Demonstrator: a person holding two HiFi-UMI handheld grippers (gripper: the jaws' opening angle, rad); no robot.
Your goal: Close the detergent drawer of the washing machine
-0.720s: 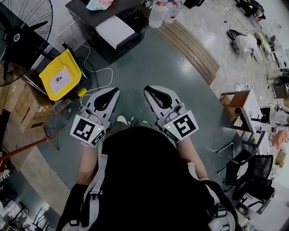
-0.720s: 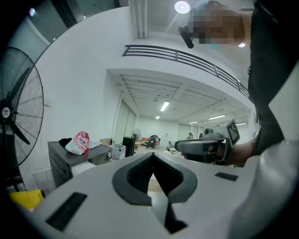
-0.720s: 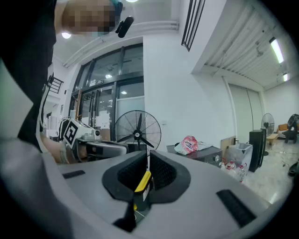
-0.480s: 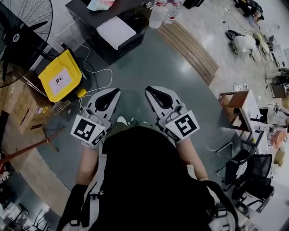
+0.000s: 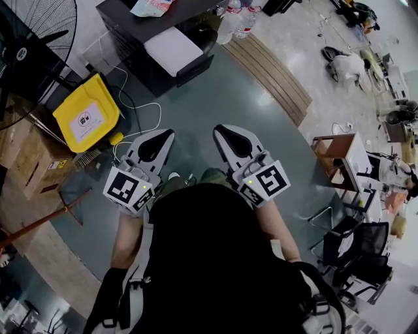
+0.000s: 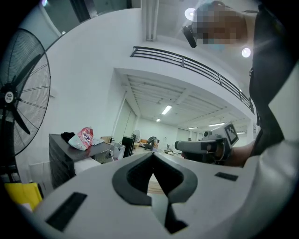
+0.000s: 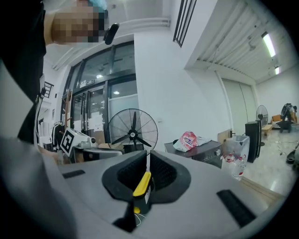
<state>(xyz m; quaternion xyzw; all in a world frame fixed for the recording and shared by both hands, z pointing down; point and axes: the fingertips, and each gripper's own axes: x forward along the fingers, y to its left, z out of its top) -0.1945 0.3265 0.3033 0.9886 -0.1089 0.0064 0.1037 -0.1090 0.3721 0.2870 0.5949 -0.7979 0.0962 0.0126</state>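
While empty, left claw [image 5: 168,132] before cabinet [image 5: 121,21]

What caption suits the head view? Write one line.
Left claw and right claw, both shut and empty, held side by side over the floor near a yellow box.

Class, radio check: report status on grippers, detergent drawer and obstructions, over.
Left gripper shut, empty. Right gripper shut, empty. Detergent drawer not in view. Nothing touching either gripper.

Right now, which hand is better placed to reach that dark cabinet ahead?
Left, narrowly: the cabinet lies ahead-left, nearer the left gripper. Both jaws are shut and empty; the right gripper sits farther off.
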